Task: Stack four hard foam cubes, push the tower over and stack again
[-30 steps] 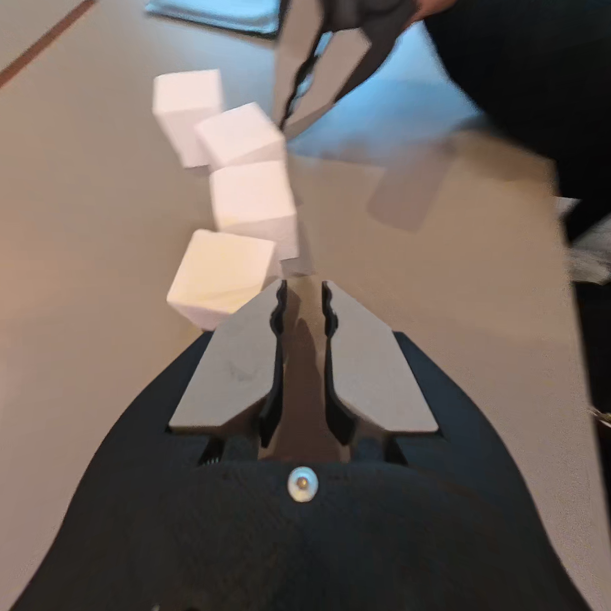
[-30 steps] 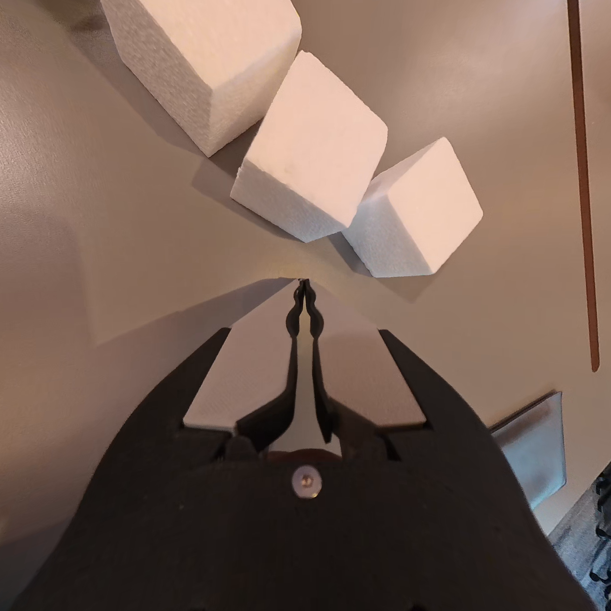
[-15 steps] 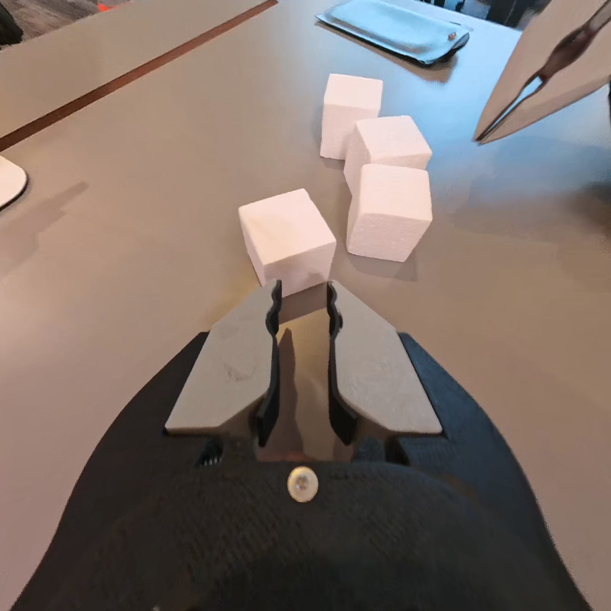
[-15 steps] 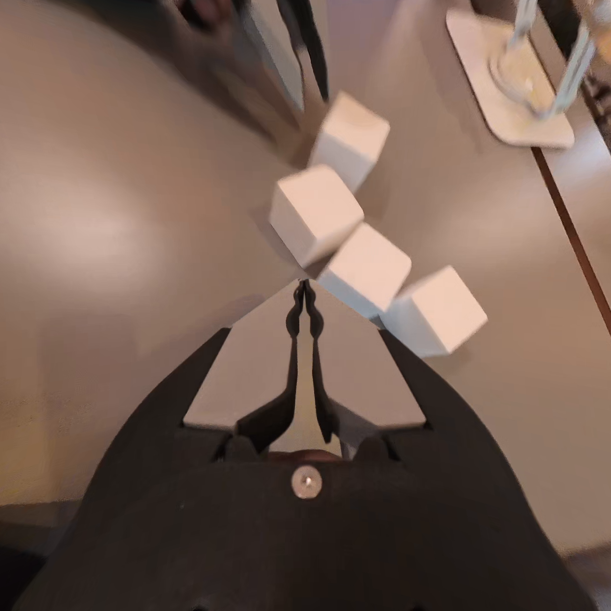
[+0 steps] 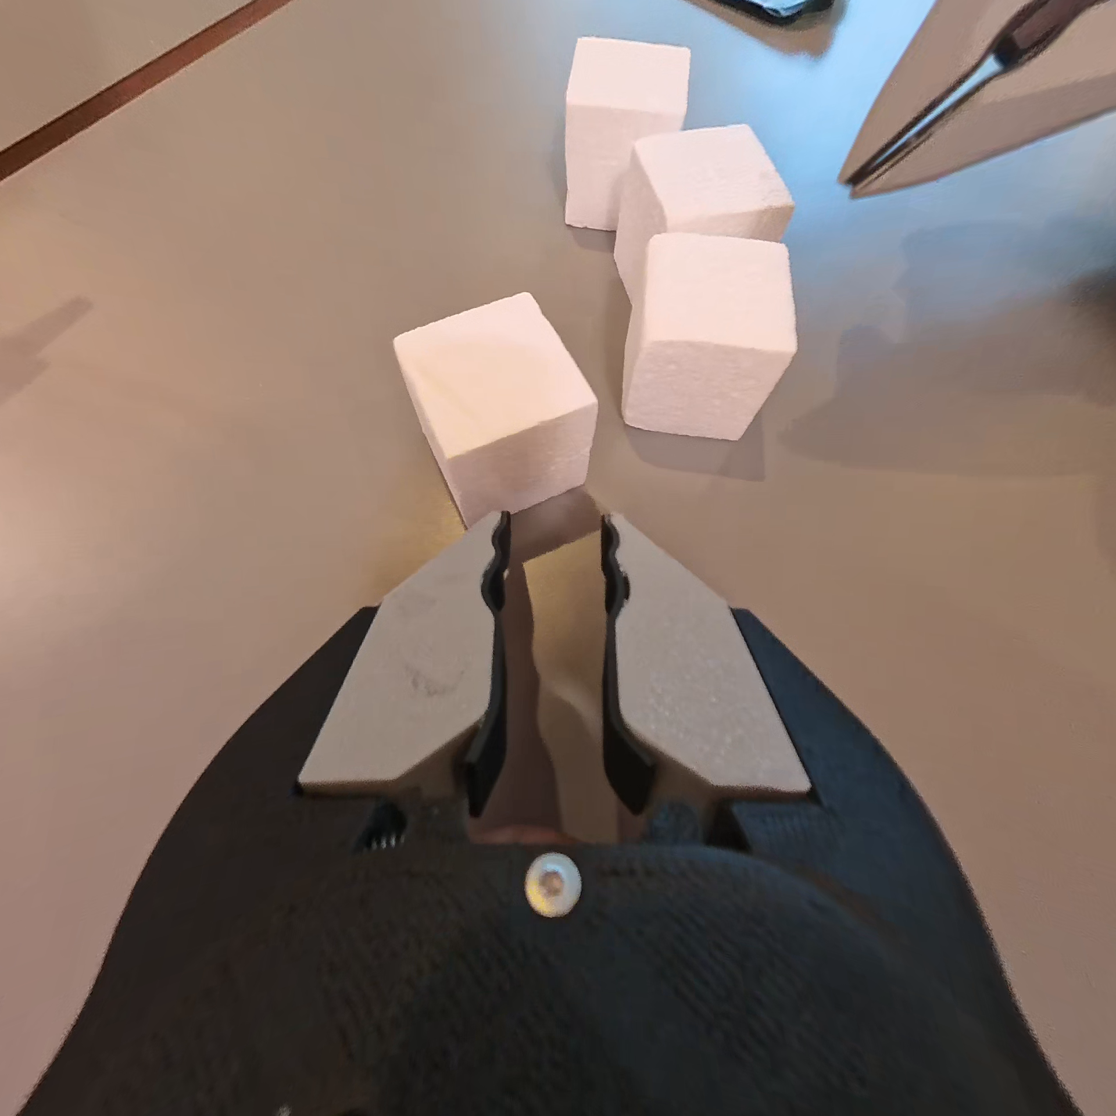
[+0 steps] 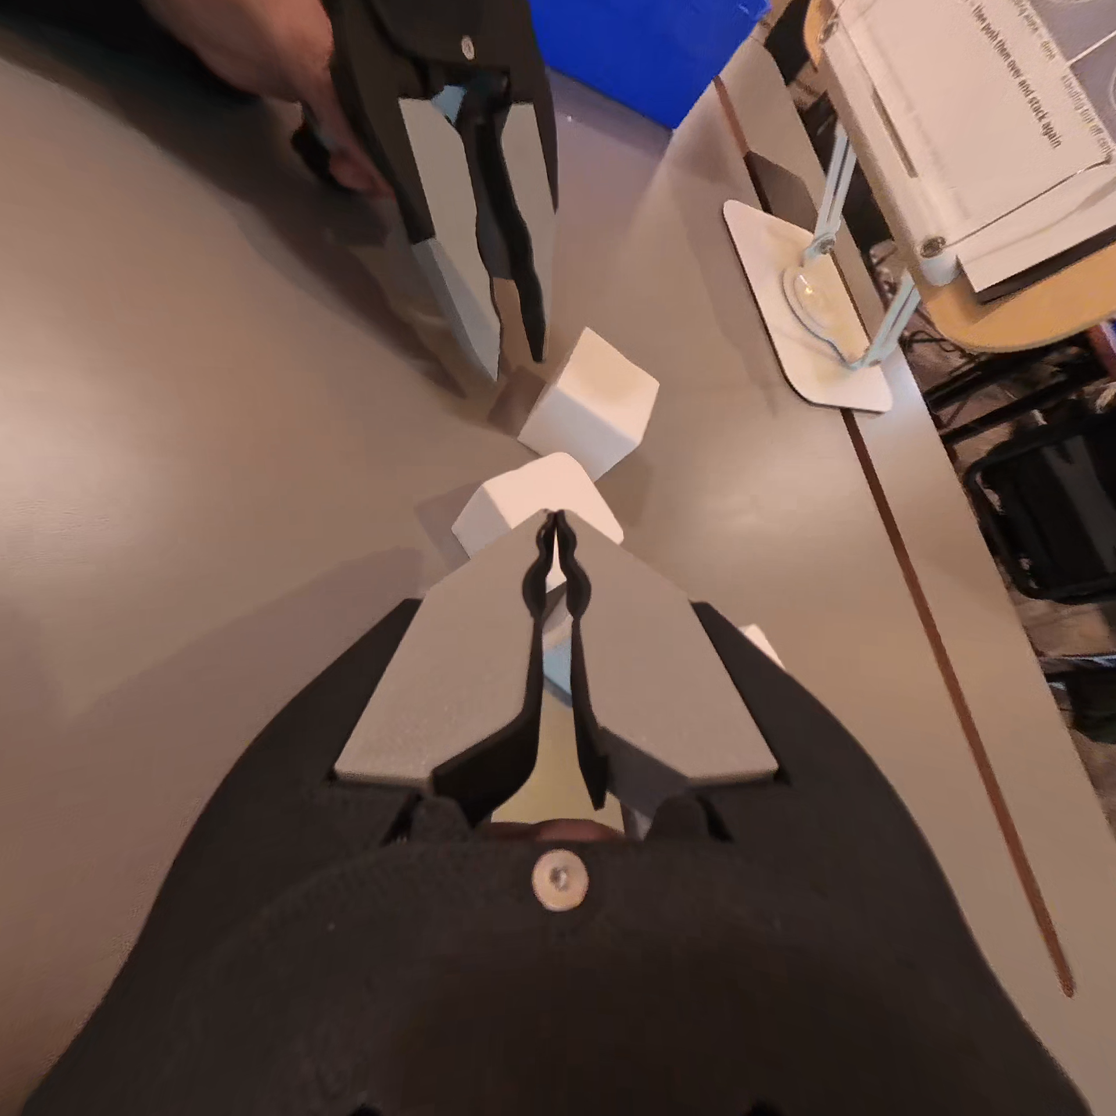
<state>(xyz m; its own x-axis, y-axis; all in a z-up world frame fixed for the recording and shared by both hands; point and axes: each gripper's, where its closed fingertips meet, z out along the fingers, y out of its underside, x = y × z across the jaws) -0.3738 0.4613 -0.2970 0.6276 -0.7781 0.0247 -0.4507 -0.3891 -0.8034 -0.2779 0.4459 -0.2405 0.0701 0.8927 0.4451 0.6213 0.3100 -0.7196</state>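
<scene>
Left claw [image 5: 554,524] has closed in on the nearest cube [image 5: 495,398]
Its jaws part-open, empty; right claw [image 6: 555,513] pinched closed: widen, straddle squarely before gripping

The left gripper [image 5: 554,528] is held low and angled down toward the table, its two grey fingers [image 5: 423,676] parted with a clear gap between the black inner pads, nothing between them. Seen from the right wrist view, the same left gripper [image 6: 513,362] points steeply downward, and a person's hand [image 6: 302,90] wraps its black handle from behind. The right gripper [image 6: 555,513] has its fingers pressed together so the tips meet, holding nothing. In the left wrist view the right gripper [image 5: 857,178] shows at the upper right, tips closed and raised above the table.
</scene>
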